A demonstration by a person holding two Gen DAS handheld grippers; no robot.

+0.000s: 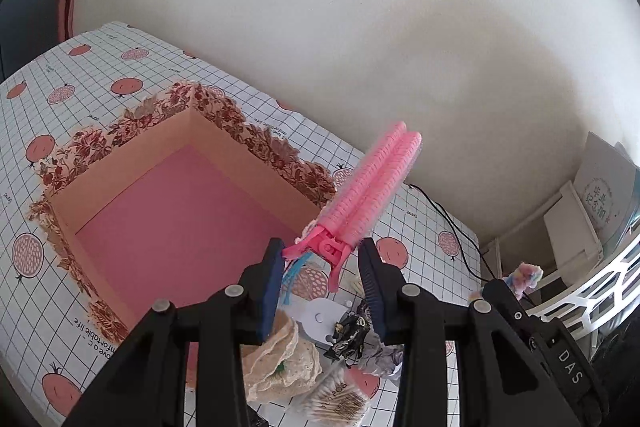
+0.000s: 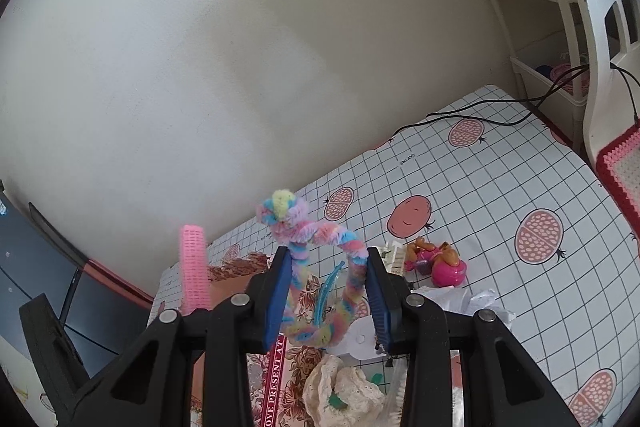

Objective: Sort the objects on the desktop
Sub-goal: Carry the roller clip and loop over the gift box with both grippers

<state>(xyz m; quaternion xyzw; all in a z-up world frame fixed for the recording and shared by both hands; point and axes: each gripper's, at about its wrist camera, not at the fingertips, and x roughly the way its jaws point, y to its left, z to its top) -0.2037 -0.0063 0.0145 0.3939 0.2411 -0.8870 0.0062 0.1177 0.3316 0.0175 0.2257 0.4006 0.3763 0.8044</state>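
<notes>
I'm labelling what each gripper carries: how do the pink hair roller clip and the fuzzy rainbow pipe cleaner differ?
The roller clip is one solid pink; the pipe cleaner mixes pink, blue, yellow and purple. The clip is straight and rigid, sticking up past the box; the pipe cleaner is bent into loops. The clip is gripped at its hinged end; the pipe cleaner across its loop. Both are held off the table.

Open box (image 1: 176, 211) left of the clutter pile; hair roller clip (image 1: 368, 195) above its near-right corner.
</notes>
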